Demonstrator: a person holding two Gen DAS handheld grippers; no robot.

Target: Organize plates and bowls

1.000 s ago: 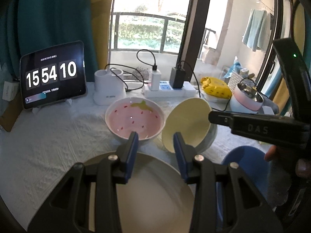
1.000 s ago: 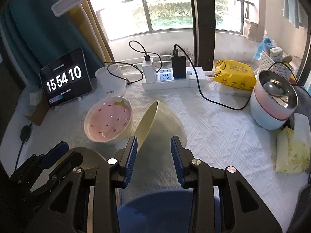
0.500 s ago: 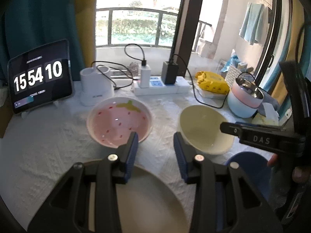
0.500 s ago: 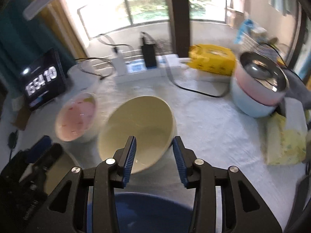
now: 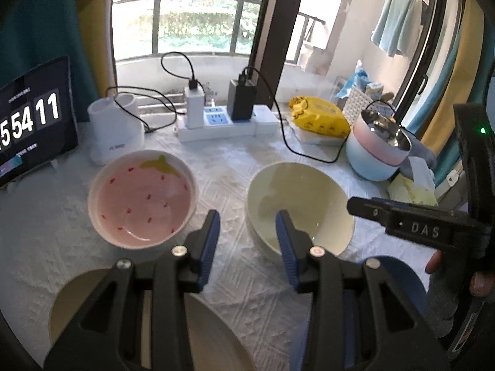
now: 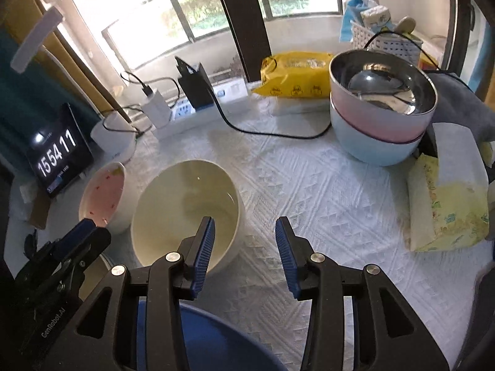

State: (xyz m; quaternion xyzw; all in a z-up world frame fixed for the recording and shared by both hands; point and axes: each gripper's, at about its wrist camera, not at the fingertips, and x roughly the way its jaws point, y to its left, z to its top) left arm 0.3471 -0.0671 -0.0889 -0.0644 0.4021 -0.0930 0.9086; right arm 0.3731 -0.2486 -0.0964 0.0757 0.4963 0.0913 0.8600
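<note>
So the cream bowl [image 6: 185, 213] is sat upright on the white cloth [image 6: 309, 204], just beside the pink strawberry bowl [image 5: 142, 198]. Nothing is held by the right gripper [image 6: 244, 247]; it's parted and empty, with its left finger over the cream bowl's near rim. The left gripper [image 5: 247, 247] is parted and empty too, hung between both bowls. Nesting one bowl in the other is probably next, so a rim needs straddling first.

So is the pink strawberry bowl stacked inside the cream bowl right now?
No, the pink strawberry bowl and the cream bowl sit side by side on the white tablecloth, each empty and upright.
</note>
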